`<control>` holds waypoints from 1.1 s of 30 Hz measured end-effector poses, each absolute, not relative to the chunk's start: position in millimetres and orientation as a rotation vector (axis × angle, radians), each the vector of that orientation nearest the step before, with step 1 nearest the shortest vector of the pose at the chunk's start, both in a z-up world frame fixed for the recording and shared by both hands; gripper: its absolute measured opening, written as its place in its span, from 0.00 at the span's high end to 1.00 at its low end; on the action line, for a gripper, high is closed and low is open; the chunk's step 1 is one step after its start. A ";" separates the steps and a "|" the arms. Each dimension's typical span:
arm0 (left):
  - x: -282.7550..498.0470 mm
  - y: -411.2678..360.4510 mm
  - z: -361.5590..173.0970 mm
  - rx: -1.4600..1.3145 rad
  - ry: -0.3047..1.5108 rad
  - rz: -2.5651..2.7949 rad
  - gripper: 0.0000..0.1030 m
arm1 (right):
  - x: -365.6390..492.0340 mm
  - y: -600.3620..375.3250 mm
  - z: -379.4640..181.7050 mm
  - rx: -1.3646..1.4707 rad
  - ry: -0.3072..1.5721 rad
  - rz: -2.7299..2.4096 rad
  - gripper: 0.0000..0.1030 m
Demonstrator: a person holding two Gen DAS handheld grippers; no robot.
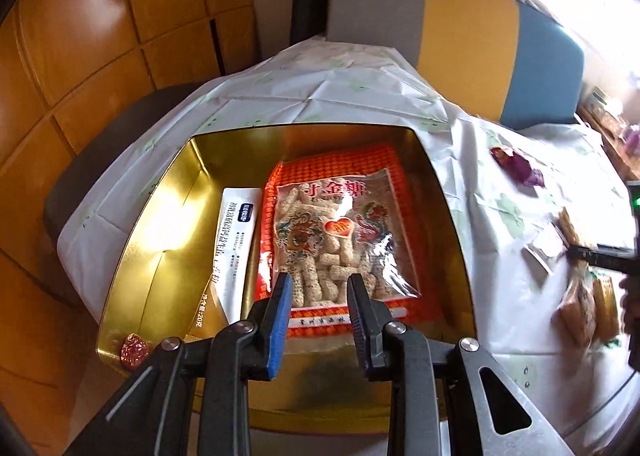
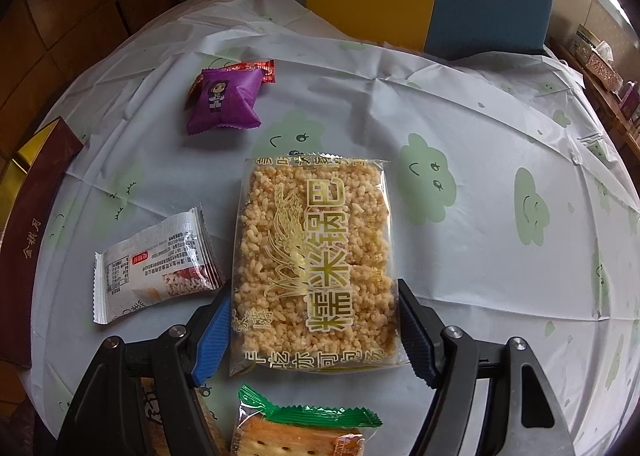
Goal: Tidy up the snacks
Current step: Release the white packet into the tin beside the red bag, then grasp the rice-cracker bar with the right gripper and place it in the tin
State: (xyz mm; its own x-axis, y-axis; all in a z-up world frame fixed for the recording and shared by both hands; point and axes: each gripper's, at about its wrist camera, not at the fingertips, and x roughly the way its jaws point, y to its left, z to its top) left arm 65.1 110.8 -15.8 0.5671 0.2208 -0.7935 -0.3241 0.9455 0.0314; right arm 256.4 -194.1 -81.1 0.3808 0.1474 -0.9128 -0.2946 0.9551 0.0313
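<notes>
Red wrapped candy (image 1: 135, 350), white sachet (image 1: 236, 252) and sesame-stick bag (image 1: 340, 240) lie in gold tin (image 1: 132, 256).

Red bag (image 1: 340, 232) reads "寸金糖"; rice-crisp pack (image 2: 316, 260) reads "糯米锅巴".

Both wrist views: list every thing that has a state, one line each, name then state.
gold tin: open, lid off, partly filled
red sesame-candy bag: sealed, lying flat in the tin
white sachet: sealed, flat beside the red bag
left gripper: open, empty, above the red bag
rice-cracker pack: sealed, flat on the table
right gripper: closed on the pack's sides
purple packet: sealed, on the table
</notes>
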 end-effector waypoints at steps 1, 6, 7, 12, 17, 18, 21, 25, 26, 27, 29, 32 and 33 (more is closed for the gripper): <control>63.1 108.4 -15.8 -0.119 0.913 0.317 0.72 | 257.6 -195.9 -81.0 -0.132 1.149 0.284 0.27; 57.1 101.7 -17.7 -0.114 0.921 0.292 0.72 | 259.1 -197.6 -81.0 -0.107 1.151 0.274 0.27; 55.0 100.1 -17.3 -0.111 0.919 0.285 0.72 | 259.0 -196.9 -81.5 -0.114 1.149 0.267 0.27; 45.5 96.0 -12.2 -0.096 0.892 0.260 0.72 | 257.9 -195.4 -80.6 -0.108 1.153 0.226 0.28; 40.5 99.5 -13.6 -0.111 0.882 0.244 0.72 | 254.8 -202.2 -66.8 -0.042 1.133 0.162 0.28; 40.0 100.3 -14.6 -0.117 0.885 0.244 0.72 | 252.7 -201.5 -62.0 -0.042 1.119 0.156 0.28; 37.6 101.7 -16.1 -0.123 0.885 0.241 0.72 | 245.6 -195.9 -47.9 -0.040 1.089 0.152 0.28; 34.3 103.9 -16.0 -0.127 0.875 0.243 0.72 | 232.7 -181.5 -29.2 -0.050 1.043 0.174 0.28; 33.8 104.4 -16.1 -0.128 0.874 0.245 0.72 | 229.1 -175.9 -24.3 -0.051 1.035 0.186 0.28; 33.4 105.1 -16.1 -0.128 0.873 0.246 0.72 | 225.5 -169.2 -20.3 -0.051 1.029 0.206 0.28; 32.0 107.1 -16.2 -0.133 0.870 0.246 0.72 | 217.7 -155.6 -13.9 -0.051 1.018 0.255 0.28; 30.2 110.6 -16.8 -0.138 0.870 0.250 0.72 | 207.4 -125.3 -2.8 -0.060 1.004 0.338 0.28; 29.7 112.2 -16.8 -0.140 0.869 0.251 0.72 | 203.9 -113.4 0.6 -0.061 1.002 0.372 0.28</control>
